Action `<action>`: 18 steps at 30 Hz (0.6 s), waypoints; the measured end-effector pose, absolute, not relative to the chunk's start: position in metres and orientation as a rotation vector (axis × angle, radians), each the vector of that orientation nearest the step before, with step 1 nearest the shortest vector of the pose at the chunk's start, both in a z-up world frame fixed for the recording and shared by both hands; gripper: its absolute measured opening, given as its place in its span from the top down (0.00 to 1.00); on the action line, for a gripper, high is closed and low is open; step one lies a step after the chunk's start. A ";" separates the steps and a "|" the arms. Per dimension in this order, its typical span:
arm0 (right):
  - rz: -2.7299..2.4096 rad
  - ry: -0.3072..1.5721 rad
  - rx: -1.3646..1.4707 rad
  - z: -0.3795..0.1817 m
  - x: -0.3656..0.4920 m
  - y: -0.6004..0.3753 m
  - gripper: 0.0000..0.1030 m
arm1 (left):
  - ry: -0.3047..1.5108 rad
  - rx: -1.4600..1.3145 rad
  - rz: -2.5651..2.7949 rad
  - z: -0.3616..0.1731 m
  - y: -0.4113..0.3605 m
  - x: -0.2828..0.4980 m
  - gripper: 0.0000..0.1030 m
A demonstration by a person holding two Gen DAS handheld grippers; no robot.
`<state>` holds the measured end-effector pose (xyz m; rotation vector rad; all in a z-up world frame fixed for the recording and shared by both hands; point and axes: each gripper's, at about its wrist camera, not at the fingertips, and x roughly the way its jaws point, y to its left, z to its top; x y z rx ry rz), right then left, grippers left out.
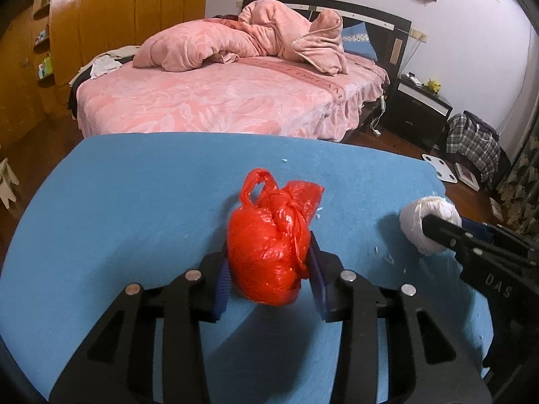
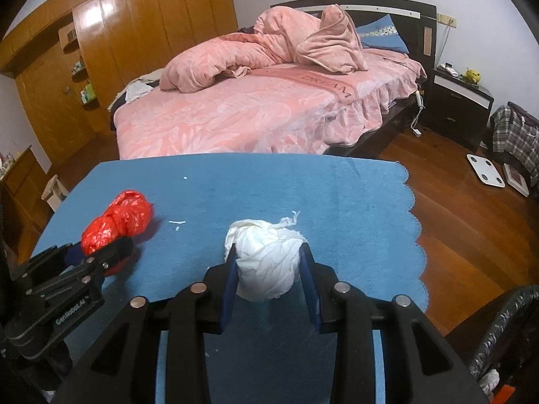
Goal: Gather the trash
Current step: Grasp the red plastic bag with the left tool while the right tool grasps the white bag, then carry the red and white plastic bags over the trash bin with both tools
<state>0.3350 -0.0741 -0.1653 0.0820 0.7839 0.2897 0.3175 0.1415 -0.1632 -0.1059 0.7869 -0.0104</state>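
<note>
A knotted red plastic bag (image 1: 266,242) lies on the blue cloth-covered table (image 1: 134,202). My left gripper (image 1: 269,262) is shut on it, both blue pads against its sides. The right wrist view shows the same red bag (image 2: 118,219) at the left, with the left gripper (image 2: 111,252) on it. A white crumpled bundle (image 2: 262,245) sits between the pads of my right gripper (image 2: 268,256), which is shut on it. In the left wrist view that white bundle (image 1: 417,222) is at the right, held by the right gripper (image 1: 434,232).
Small white scraps (image 2: 177,224) lie on the cloth. A black-lined bin (image 2: 505,336) stands at the table's near right corner. Beyond the table are a pink bed (image 2: 235,118), a dark nightstand (image 2: 461,101), a white scale (image 2: 485,170) on the wooden floor, and wooden wardrobes (image 2: 134,33).
</note>
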 end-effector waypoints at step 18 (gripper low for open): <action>0.334 0.767 0.094 -0.152 0.301 -0.075 0.66 | 0.723 -0.104 0.034 -0.128 0.143 0.271 0.63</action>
